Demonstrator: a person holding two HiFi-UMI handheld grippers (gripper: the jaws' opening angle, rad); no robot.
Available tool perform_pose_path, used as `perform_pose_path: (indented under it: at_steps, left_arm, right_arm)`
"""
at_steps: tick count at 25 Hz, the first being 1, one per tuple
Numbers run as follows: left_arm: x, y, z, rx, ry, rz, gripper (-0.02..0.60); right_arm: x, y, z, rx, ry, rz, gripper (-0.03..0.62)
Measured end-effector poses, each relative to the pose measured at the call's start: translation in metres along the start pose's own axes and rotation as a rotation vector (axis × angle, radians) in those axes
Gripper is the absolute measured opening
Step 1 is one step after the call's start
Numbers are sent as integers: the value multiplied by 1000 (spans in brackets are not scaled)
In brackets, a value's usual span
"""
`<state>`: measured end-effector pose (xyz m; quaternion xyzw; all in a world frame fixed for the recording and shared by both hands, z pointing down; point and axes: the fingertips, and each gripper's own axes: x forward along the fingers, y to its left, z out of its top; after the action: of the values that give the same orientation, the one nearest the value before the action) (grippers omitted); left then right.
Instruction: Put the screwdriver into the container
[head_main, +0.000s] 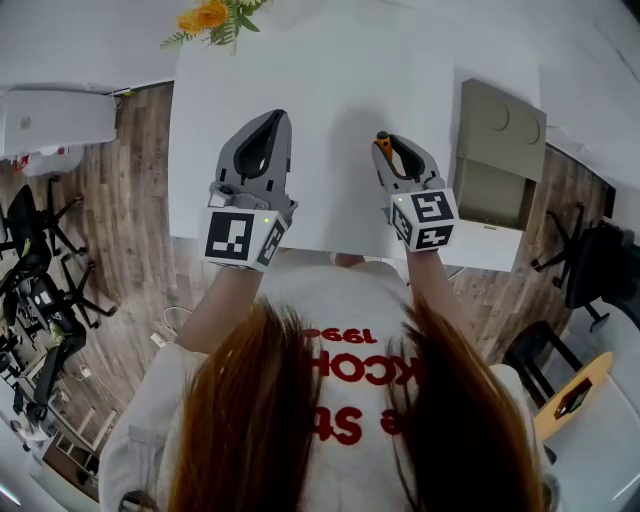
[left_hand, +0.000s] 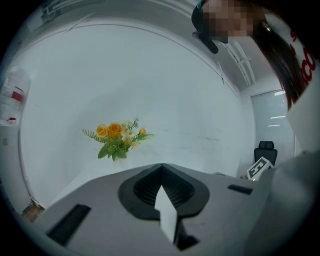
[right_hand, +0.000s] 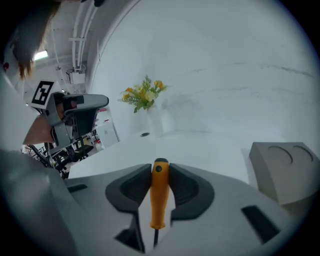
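Observation:
The screwdriver (right_hand: 159, 194) has an orange handle and a dark shaft, and it stands between the pads of my right gripper (right_hand: 161, 169), which is shut on the handle. In the head view that gripper (head_main: 396, 142) hovers over the white table (head_main: 330, 70), with the orange handle (head_main: 383, 146) showing at its tips. The container (head_main: 500, 160) is a grey-beige box at the table's right edge, just right of the right gripper; in the right gripper view the box (right_hand: 287, 167) lies ahead and to the right. My left gripper (head_main: 274, 120) is held over the table's left half, shut and holding nothing (left_hand: 161, 167).
A vase of orange and yellow flowers (head_main: 212, 18) stands at the table's far left edge. Black office chairs (head_main: 30, 260) crowd the wooden floor on the left, and another chair (head_main: 590, 265) sits on the right. A white cabinet (head_main: 55, 120) stands left of the table.

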<state>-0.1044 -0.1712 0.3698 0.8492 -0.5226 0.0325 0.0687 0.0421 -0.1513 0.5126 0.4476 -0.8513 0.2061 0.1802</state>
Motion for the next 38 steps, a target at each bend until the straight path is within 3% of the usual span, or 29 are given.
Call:
perform_pose_path:
  at_steps: [17, 31, 38]
  left_arm:
    - [-1, 2, 67, 33, -158, 2, 6]
    - [-2, -7, 94, 61, -194, -6, 6]
    - [15, -30, 90, 61, -178, -110, 6]
  right_arm:
    - [-75, 15, 152, -102, -462, -36, 107]
    - [-133, 36, 209, -183, -615, -25, 107]
    - [-166, 21, 203, -145, -625, -142, 107]
